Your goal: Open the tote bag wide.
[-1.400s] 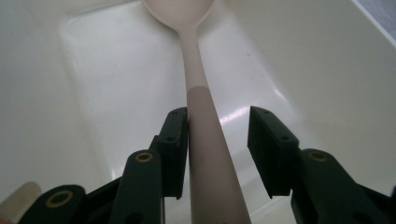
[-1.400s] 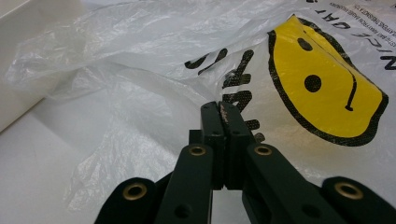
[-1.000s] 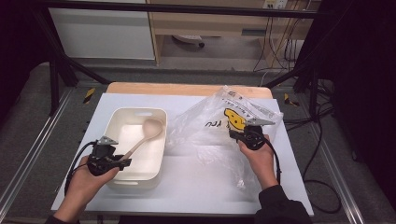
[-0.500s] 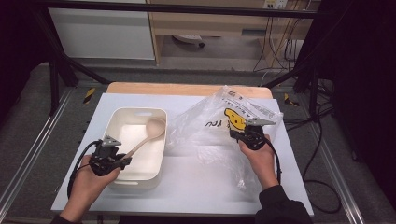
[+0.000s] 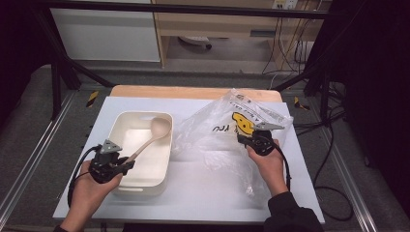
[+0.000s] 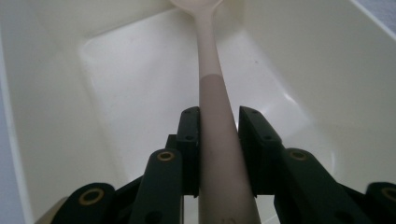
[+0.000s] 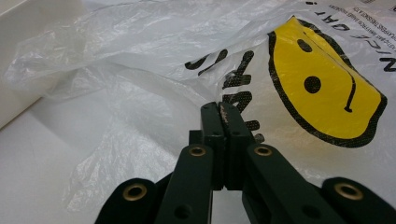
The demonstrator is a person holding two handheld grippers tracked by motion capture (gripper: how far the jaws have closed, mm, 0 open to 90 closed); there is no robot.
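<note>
Spoon point(image 6: 211, 84) handle between left tool point(image 6: 218, 122) pads | apparently touching

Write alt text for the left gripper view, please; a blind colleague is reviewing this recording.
The left gripper has its two black jaws around the handle of a pale wooden spoon, closing in on it. The spoon runs straight ahead inside a cream plastic tub, its bowl at the far end.

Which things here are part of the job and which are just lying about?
In use:
- spoon, handle between the left gripper fingers
- tub, the spoon's bowl on its rim
- bag, pinched by the right gripper

Lying about:
- cables on the floor behind the table
- white cabinet
</note>
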